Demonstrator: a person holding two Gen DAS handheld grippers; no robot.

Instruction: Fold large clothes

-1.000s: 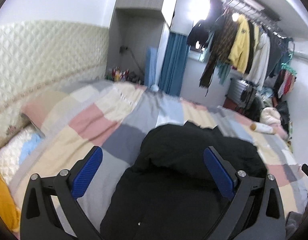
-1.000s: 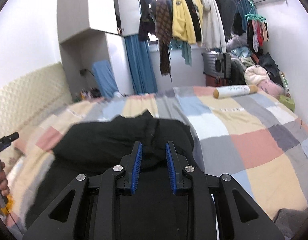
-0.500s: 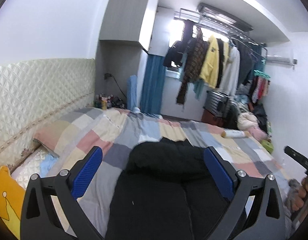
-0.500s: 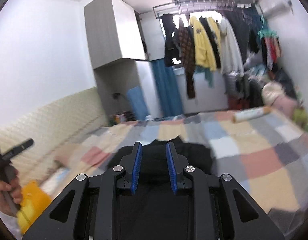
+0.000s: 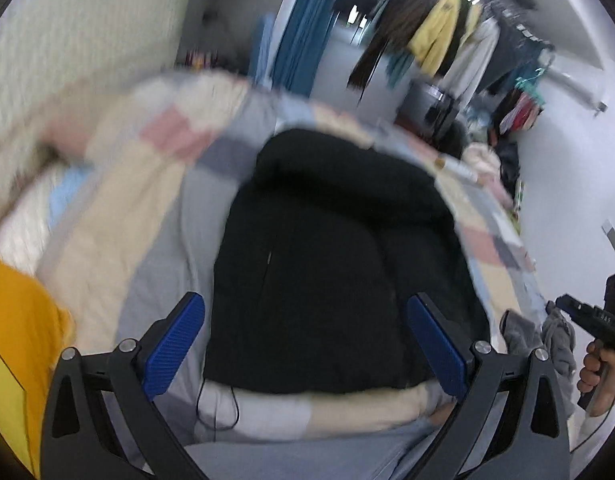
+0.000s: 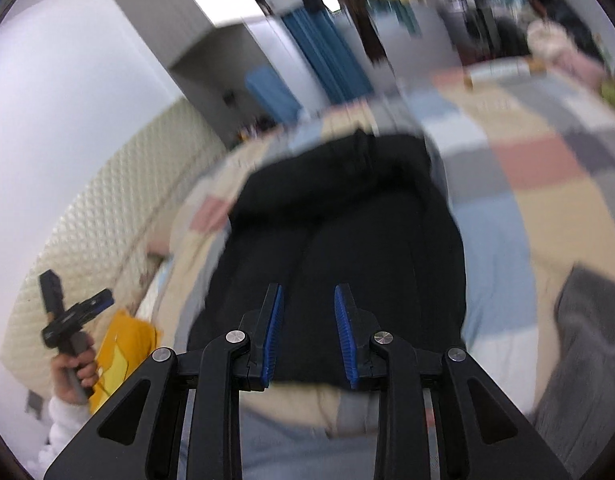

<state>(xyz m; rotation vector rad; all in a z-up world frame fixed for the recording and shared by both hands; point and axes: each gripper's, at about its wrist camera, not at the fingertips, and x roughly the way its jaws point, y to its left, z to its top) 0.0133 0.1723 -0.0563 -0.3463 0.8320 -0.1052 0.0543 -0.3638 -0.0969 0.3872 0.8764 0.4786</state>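
Observation:
A large black garment [image 5: 339,240] lies in a folded heap on the patchwork quilt [image 5: 119,216], its near hem by the bed's front edge. My left gripper [image 5: 305,300] hovers over that hem, open wide, with nothing between its blue pads [image 5: 175,344]. In the right wrist view the same black garment [image 6: 347,220] fills the middle. My right gripper [image 6: 308,290] hangs above its near part, jaws only narrowly apart and empty. Each view shows the other gripper held in a hand: the right gripper [image 5: 587,316], the left gripper [image 6: 67,312].
A yellow cushion [image 5: 15,320] lies at the near left by the padded headboard [image 5: 67,60]. Grey cloth [image 6: 587,340] is bunched at the near right of the bed. A rack of hanging clothes [image 5: 447,32] stands beyond the bed, and a white roll [image 6: 499,72] lies at the far right.
Both views swung up toward the room half a second ago and have now tipped down onto the garment's near hem, with motion blur. Neither jaw gap looks different.

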